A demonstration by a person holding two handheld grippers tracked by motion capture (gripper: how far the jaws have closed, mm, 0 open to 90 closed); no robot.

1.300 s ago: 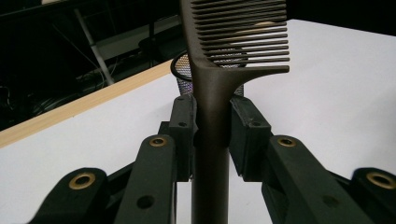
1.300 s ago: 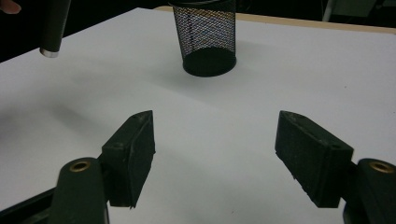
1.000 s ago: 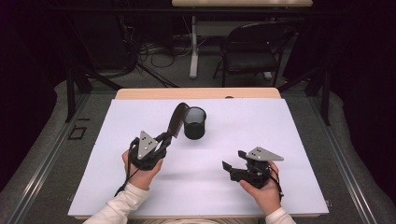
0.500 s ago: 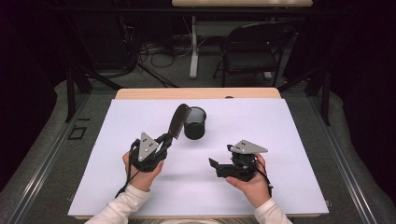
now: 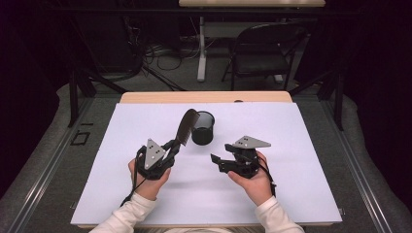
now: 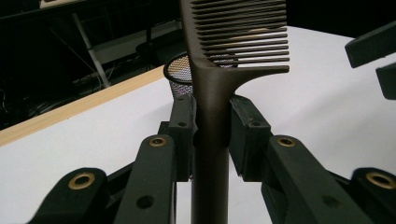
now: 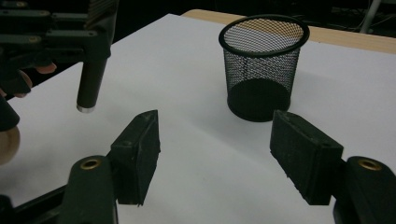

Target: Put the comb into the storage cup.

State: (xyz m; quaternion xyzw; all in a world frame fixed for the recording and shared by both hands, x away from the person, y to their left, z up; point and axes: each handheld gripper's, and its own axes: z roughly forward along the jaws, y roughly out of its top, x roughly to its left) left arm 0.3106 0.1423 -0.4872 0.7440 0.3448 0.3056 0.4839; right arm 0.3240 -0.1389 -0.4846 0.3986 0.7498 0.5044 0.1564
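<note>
Near the desk's far edge, a comb [image 5: 187, 127] is clamped upright by the left hand-held gripper [image 5: 171, 148], just beside the mesh cup [image 5: 202, 128]. Nothing is gripped by the right hand-held gripper [image 5: 214, 160], whose jaws have just been closing. The cup could be tipped if its rim is caught by the comb.

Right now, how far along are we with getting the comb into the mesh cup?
Done: the left gripper is clamped on the comb by its handle, lifted off the white mat, teeth end up. In hand: the comb leans toward the mesh cup but is not in it; the right gripper, jaws just closing with nothing between them, faces the comb's handle. Left: likely dropping the comb into the empty cup.
</note>
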